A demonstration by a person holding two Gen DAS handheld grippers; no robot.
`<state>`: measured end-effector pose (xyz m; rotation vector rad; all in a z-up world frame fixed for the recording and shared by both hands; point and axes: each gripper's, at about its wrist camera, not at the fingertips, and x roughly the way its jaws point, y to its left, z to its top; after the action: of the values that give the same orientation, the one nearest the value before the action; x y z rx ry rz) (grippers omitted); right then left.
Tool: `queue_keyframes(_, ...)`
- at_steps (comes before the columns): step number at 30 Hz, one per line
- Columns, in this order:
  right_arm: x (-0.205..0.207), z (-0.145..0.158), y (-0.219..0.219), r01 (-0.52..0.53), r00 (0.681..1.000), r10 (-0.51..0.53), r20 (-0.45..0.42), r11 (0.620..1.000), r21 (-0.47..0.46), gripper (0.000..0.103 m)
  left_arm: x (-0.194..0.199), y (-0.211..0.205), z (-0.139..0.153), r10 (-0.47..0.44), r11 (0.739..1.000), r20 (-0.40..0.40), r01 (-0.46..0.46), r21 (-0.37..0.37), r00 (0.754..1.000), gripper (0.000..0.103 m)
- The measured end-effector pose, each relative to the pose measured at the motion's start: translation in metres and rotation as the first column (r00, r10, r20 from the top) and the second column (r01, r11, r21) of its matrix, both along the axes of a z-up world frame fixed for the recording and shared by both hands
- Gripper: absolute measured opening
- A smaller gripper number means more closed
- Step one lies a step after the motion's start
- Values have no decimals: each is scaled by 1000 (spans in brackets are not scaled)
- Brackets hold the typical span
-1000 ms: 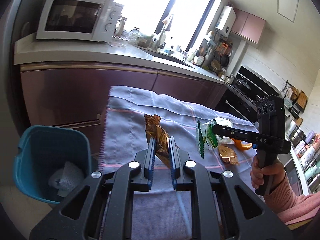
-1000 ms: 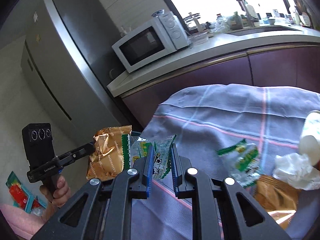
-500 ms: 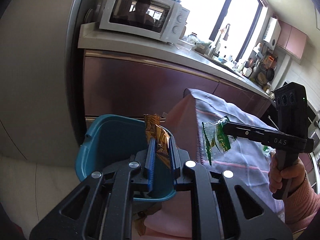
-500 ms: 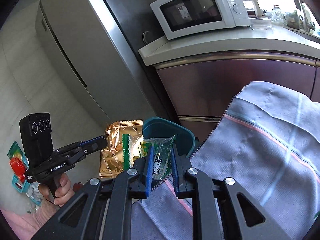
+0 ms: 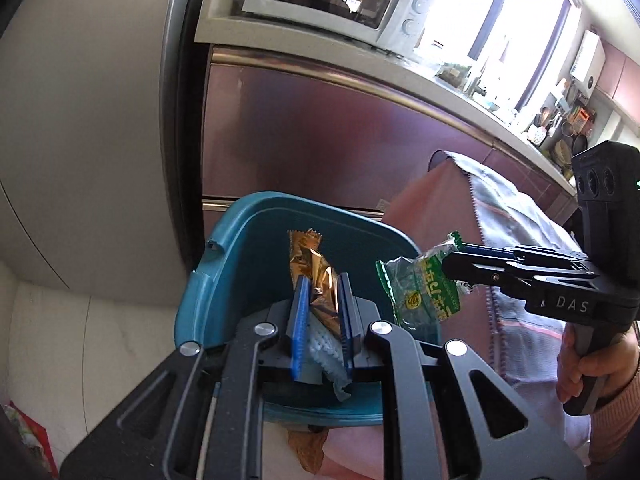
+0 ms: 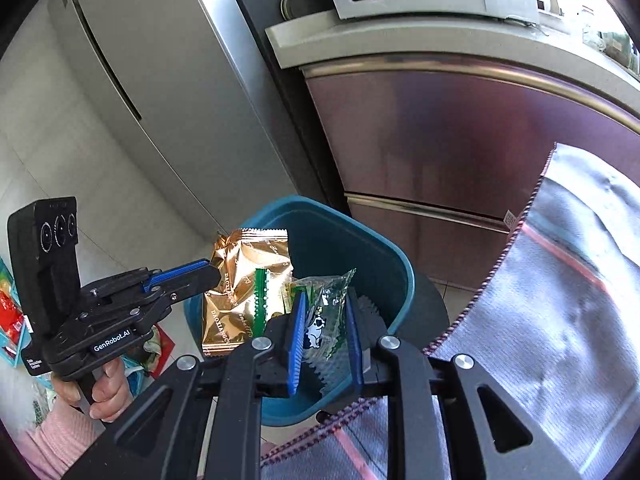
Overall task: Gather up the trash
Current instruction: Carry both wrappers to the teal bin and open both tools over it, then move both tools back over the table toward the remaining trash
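The left gripper (image 5: 322, 300) is positioned over the open top of the teal plastic waste bin (image 5: 224, 280). Its jaws are clenched on a crumpled gold foil snack wrapper (image 5: 314, 276), which stands up between the blue pads and projects above them. In the right wrist view the same wrapper (image 6: 240, 296) hangs flat from the left gripper (image 6: 208, 276) at the near left rim of the bin (image 6: 360, 240).

The right gripper (image 6: 324, 320) is also over the bin opening. Its jaws have just been opening, with a clear green-printed plastic snack wrapper (image 6: 320, 312) still between them; the pads appear to stand slightly off its sides, and contact cannot be confirmed. In the left wrist view this wrapper (image 5: 420, 292) hangs from the right gripper (image 5: 452, 258) tips beside the bin's right rim.

White crumpled paper (image 5: 324, 350) lies inside the bin. A grey cloth with pink stripes (image 6: 560, 280) covers the surface to the right of the bin. A hand (image 6: 104, 390) in a pink sleeve holds the left gripper's handle.
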<state>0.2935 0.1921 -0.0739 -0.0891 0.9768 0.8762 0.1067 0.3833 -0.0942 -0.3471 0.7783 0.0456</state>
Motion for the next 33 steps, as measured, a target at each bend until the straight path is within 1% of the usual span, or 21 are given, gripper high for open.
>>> queue_keyframes(1,1,-1,3,1,1000,-1,0,1000,-8,20,3,0,-3,-5,1000,-6,5,-3,1000,14)
queue_keyframes(4,4,-8,8,4,1000,-5,-22,1000,-26,25,11,-1,-13,-5,1000,-32,4,-7,999,14)
queue_keyframes(7,5,-7,4,18,1000,-18,-25,1000,-16,26,17,-2,-21,-6,1000,-48,5,-19,999,14)
queue_keyframes(9,2,-5,0,18,1000,-18,-19,1000,-11,27,19,-5,-23,-14,1000,-46,13,-28,999,14)
queue_keyframes(10,1,-4,-3,18,1000,-18,-18,1000,-8,28,19,-7,-23,-21,999,-40,20,-30,999,14)
queue_keyframes(13,2,-3,-7,23,1000,-22,-22,1000,11,28,16,-15,-17,-40,999,-17,39,-30,999,20)
queue_keyframes(16,-5,3,-19,23,1000,-23,-12,999,40,30,12,-27,-8,-71,997,16,71,-34,997,21)
queue_keyframes(18,-10,8,-27,24,1000,-24,4,998,55,33,10,-36,1,-95,995,43,96,-35,995,24)
queue_keyframes(20,-17,16,-41,25,1000,-27,13,996,84,34,7,-47,10,-120,991,76,124,-41,990,30)
queue_keyframes(22,-23,23,-58,32,999,-35,23,993,112,34,4,-61,20,-158,985,113,164,-45,981,32)
queue_keyframes(25,-36,37,-87,54,997,-63,55,988,145,36,1,-87,34,-224,971,164,234,-45,961,38)
queue_keyframes(27,-46,46,-109,79,992,-93,83,984,158,42,1,-107,41,-272,957,188,285,-47,944,41)
queue_keyframes(28,-51,49,-121,90,990,-106,94,983,160,46,1,-117,44,-298,949,196,313,-46,934,42)
queue_keyframes(33,-73,54,-189,192,971,-213,113,966,173,46,9,-177,51,-424,897,202,440,-40,883,47)
